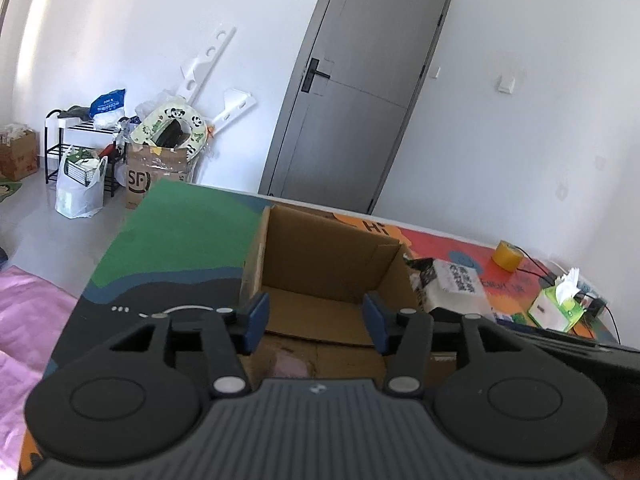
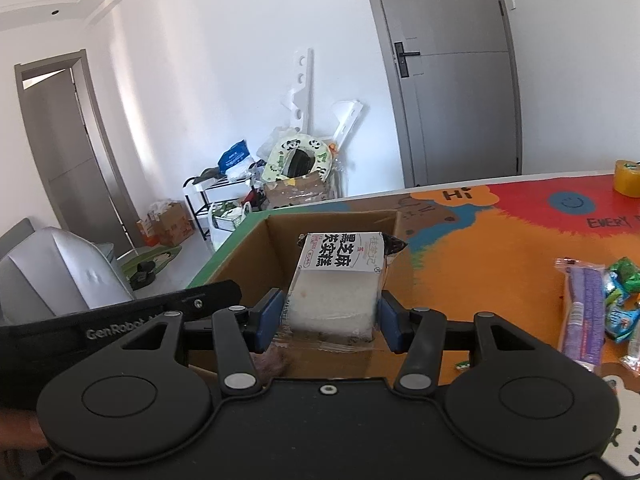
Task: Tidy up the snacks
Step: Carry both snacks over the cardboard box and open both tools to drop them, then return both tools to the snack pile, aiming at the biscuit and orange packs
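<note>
The right gripper (image 2: 329, 320) is pinching a cake packet (image 2: 340, 280) over the box (image 2: 248, 264) for dropping in (left gripper (image 1: 316, 322) is hanging spread, empty).

Both the left gripper (image 1: 316, 322) and the right gripper (image 2: 328, 316) have black linkage arms with silver pivot pins, blue finger pads (image 2: 269, 316), round black hubs and ribbed grey-black bodies.
</note>
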